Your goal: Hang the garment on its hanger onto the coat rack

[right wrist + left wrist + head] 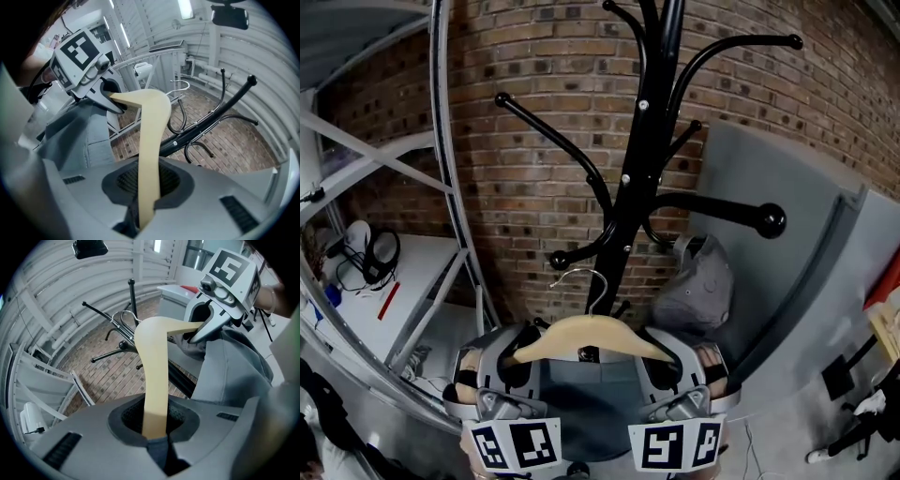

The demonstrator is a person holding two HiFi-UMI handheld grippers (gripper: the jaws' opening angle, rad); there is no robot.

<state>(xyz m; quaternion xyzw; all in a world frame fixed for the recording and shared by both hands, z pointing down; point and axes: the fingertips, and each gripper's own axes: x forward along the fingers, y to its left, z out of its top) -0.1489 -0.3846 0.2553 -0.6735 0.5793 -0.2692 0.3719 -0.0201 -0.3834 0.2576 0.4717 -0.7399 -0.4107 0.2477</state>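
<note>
No words, brands or numbers I can read, only coded square markers (pixel 517 444) on my left gripper (pixel 514 360) and right gripper (pixel 668 360)

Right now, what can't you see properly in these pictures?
- The garment: head view, mostly hidden by the hanger, left gripper and right gripper.
- The hanger tips: both gripper views, buried inside the shut jaws.
- The coat rack: head view, top cut off by the edge, base hidden behind the hanger and garment.

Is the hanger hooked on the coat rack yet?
Not yet: the hanger has its hook free beside the coat rack, over no arm.
</note>
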